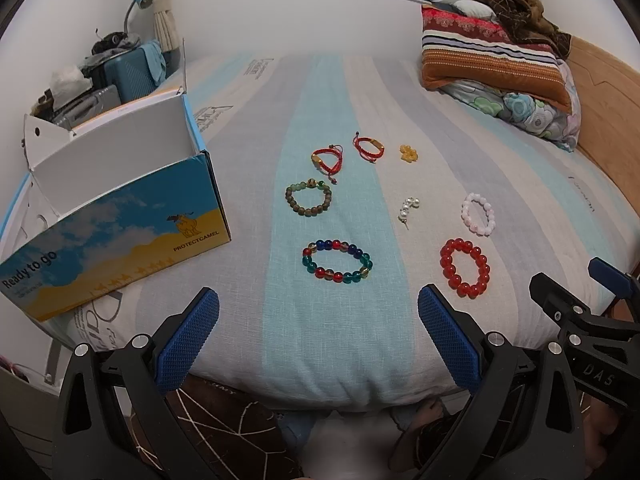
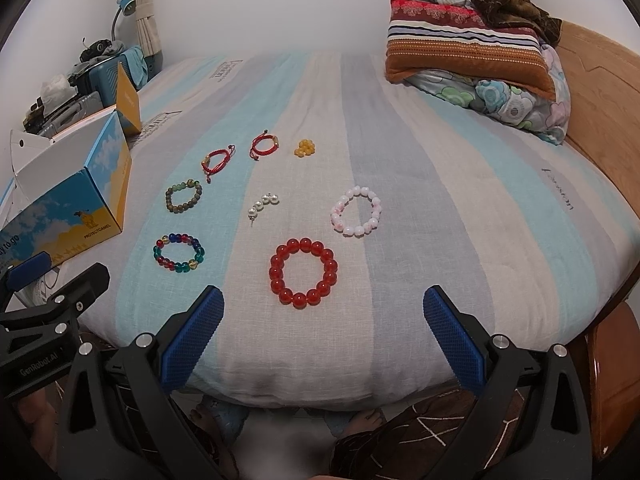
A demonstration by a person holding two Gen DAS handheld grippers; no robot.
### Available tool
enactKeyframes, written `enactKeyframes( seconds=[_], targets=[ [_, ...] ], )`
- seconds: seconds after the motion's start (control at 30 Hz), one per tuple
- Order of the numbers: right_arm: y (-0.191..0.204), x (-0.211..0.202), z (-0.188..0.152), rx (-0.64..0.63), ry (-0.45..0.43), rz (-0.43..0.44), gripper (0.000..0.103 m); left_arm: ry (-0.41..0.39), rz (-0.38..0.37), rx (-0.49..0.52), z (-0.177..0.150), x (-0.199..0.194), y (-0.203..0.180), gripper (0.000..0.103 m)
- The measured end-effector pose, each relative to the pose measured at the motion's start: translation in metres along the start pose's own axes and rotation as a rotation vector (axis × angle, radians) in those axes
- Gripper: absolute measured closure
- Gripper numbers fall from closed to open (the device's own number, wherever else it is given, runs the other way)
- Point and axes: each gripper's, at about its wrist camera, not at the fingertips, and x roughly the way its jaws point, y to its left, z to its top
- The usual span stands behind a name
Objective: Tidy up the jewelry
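Note:
Several pieces of jewelry lie on the striped bed. A multicolour bead bracelet [image 1: 337, 261] [image 2: 178, 255], a red bead bracelet [image 1: 465, 267] [image 2: 303, 272], a pink-white bead bracelet [image 1: 478, 214] [image 2: 356, 211], a brown-green bead bracelet [image 1: 308, 197] [image 2: 183, 194], two red cord bracelets [image 1: 328, 158] [image 1: 368, 147], a yellow flower piece [image 1: 409, 153] [image 2: 305, 147] and a pearl piece [image 1: 409, 207] [image 2: 262, 203]. An open blue-yellow box [image 1: 120, 216] [image 2: 72, 208] stands at left. My left gripper [image 1: 318, 312] and right gripper [image 2: 323, 308] are open and empty at the bed's near edge.
Stacked pillows [image 1: 496, 60] [image 2: 476, 52] lie at the far right by the wooden bed frame [image 2: 592, 92]. Suitcases and clutter [image 1: 108, 76] stand beyond the bed's left side. The person's feet and a brown rug [image 2: 420, 436] are below the bed edge.

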Motion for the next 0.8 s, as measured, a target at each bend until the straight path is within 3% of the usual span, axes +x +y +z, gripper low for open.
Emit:
enactKeyframes(
  seconds=[0.47,0.73,0.8],
  targets=[
    [0.000,-0.002,0.001,0.006,-0.006,0.007,0.007,0.001,0.013,0.003,0.000,0.001,-0.003,0.006],
    [-0.011,-0.005,0.017,0.038,0.000,0.023,0.007,0.010,0.036,-0.010,0.021,0.009,0.001,0.006],
    [-0.014,-0.002,0.025,0.048,0.006,0.021,0.008,0.016,0.012,-0.021,0.030,0.013,0.004,0.006]
  ],
)
